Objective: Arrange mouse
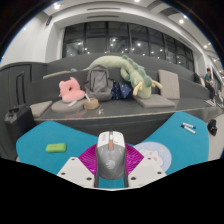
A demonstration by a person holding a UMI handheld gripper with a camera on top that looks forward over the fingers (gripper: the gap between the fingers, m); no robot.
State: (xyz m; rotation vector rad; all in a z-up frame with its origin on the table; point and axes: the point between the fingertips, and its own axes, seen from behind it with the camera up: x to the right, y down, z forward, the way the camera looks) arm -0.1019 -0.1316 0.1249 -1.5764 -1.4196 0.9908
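Note:
A grey and white mouse [111,150] with an orange scroll wheel sits lengthwise between my fingers. My gripper [111,163] is shut on it, and the magenta pads [89,158] press against both of its sides. Under the mouse lies a teal mat [70,135] that covers the table. The mouse's rear end and underside are hidden, so I cannot tell whether it rests on the mat or hangs just above it.
A small green block [55,147] lies on the mat to the left of the fingers. A pale round disc [156,152] is to their right, and a marker [188,127] lies farther right. Beyond the table a grey sofa [165,98] holds plush toys [72,91] and a backpack [99,82].

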